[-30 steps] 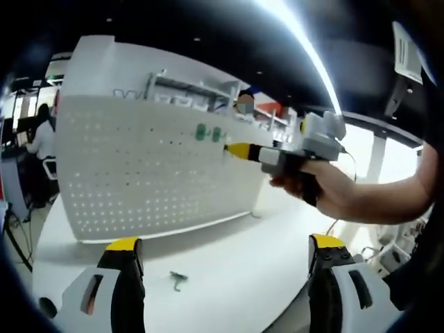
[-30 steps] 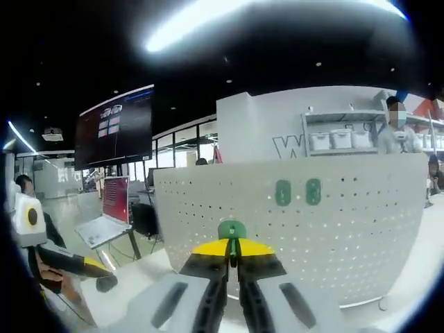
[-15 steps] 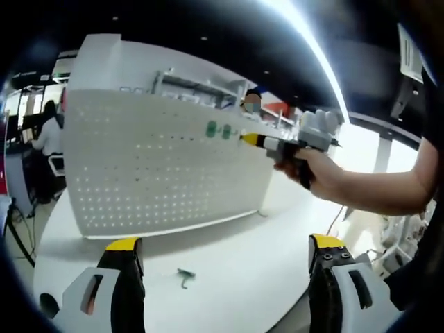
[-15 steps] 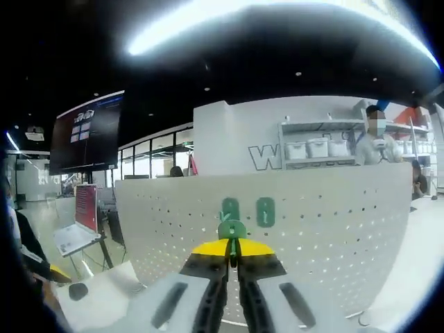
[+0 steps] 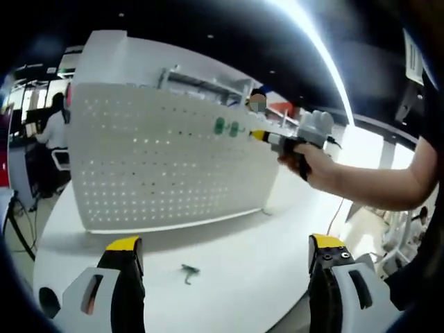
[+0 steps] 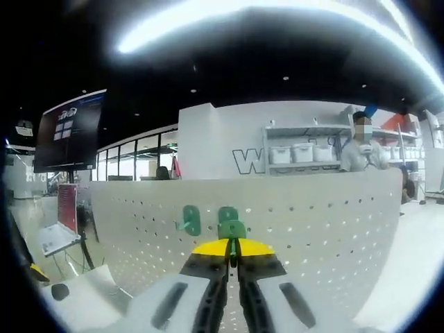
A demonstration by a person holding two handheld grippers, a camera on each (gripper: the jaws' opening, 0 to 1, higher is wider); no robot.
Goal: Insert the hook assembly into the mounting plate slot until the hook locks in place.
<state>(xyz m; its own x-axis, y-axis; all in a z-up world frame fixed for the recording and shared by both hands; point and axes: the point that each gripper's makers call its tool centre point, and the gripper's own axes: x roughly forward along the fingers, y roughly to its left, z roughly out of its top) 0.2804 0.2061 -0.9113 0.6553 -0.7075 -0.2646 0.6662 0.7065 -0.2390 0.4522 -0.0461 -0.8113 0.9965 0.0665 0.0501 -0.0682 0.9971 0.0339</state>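
Right gripper (image 6: 234,251), yellow-tipped jaws pinched together on a small green plastic hook (image 6: 232,229), held up close to the upright white perforated metal panel (image 6: 312,229). Already mounted on that panel just beside the held piece: two green hooks (image 6: 189,220), high on its face. Seen from the left gripper view, same right gripper (image 5: 258,136) gripped by a hand (image 5: 311,165), nose aimed at the panel. Left gripper (image 5: 225,258) low over the white table (image 5: 243,257), jaws spread wide, holding nothing; small green loose hook (image 5: 189,273) lying on the table between them.

Best done by squaring the hook to the panel face, lining up with the row, then pressing straight in, probably until seated. Long axis of held hook apparently upright; exact facing hard to tell.
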